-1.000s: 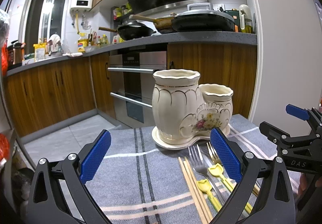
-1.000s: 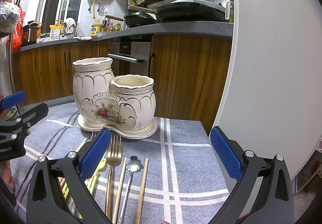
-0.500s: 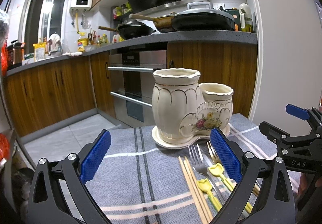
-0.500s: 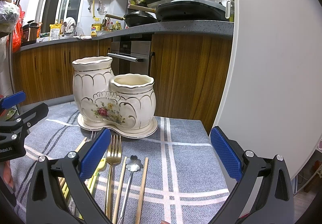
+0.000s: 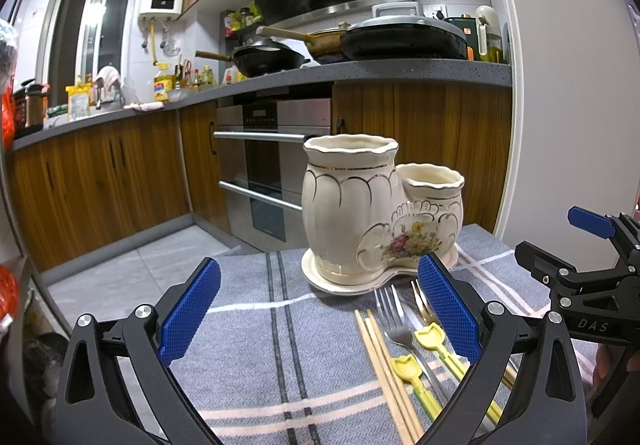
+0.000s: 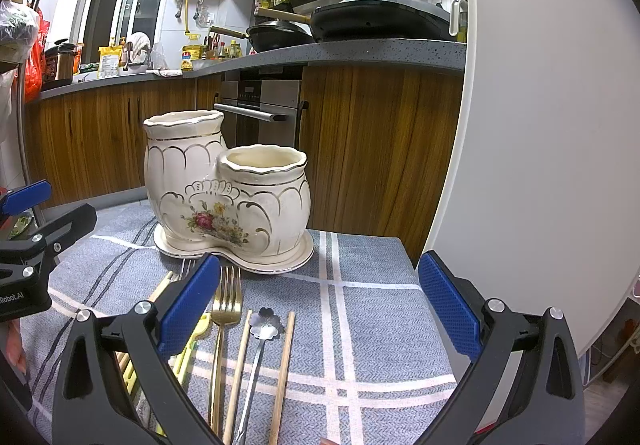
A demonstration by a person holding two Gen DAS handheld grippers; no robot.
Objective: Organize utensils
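Observation:
A cream ceramic utensil holder (image 5: 376, 213) (image 6: 224, 193) with two empty cups, one tall and one short, stands on the grey checked cloth (image 5: 288, 345). In front of it lie wooden chopsticks (image 5: 384, 361) (image 6: 282, 369), a silver fork (image 5: 394, 319), a gold fork (image 6: 224, 317), yellow-handled utensils (image 5: 432, 341) (image 6: 192, 345) and a flower-shaped spoon (image 6: 262, 327). My left gripper (image 5: 320, 309) is open above the cloth, left of the utensils. My right gripper (image 6: 320, 309) is open too, its left finger over the utensils. Neither holds anything.
The table's far edge lies just behind the holder. A white wall (image 6: 540, 125) rises at the right. Beyond are wood cabinets (image 5: 100, 181), an oven (image 5: 268, 165) and a counter with pans (image 5: 400, 41).

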